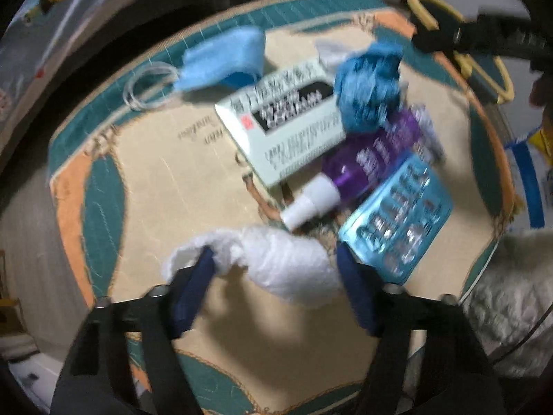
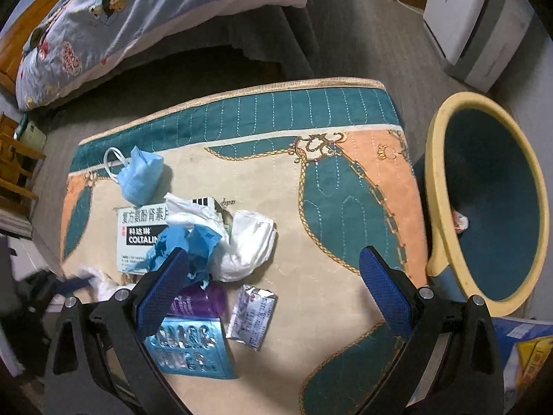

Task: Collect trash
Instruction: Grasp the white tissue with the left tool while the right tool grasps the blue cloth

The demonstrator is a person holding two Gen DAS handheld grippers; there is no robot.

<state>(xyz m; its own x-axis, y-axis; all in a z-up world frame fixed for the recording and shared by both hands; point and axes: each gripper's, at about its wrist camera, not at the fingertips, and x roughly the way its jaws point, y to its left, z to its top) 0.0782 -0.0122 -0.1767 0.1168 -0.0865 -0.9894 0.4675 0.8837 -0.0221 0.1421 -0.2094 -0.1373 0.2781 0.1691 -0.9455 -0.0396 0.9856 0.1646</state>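
Observation:
Trash lies on a patterned mat [image 2: 328, 242]: a blue face mask [image 2: 140, 178], a white medicine box [image 1: 280, 131], crumpled blue paper [image 1: 368, 86], a purple spray bottle [image 1: 366, 166], a blue blister pack [image 1: 397, 218], a foil sachet [image 2: 250, 314] and white tissue [image 2: 249, 245]. My left gripper [image 1: 273, 259] is open with its fingers on both sides of a white tissue wad [image 1: 276, 259] on the mat. My right gripper [image 2: 273, 273] is open and empty above the mat, right of the pile. A yellow-rimmed teal bin [image 2: 484, 200] lies tilted at the mat's right edge.
A bed with a cartoon-print quilt [image 2: 121, 17] stands behind the mat. A white appliance [image 2: 477, 27] is at the far right. A wooden chair [image 2: 17, 159] is at the left. A blue and yellow bag [image 2: 518, 346] lies beside the bin.

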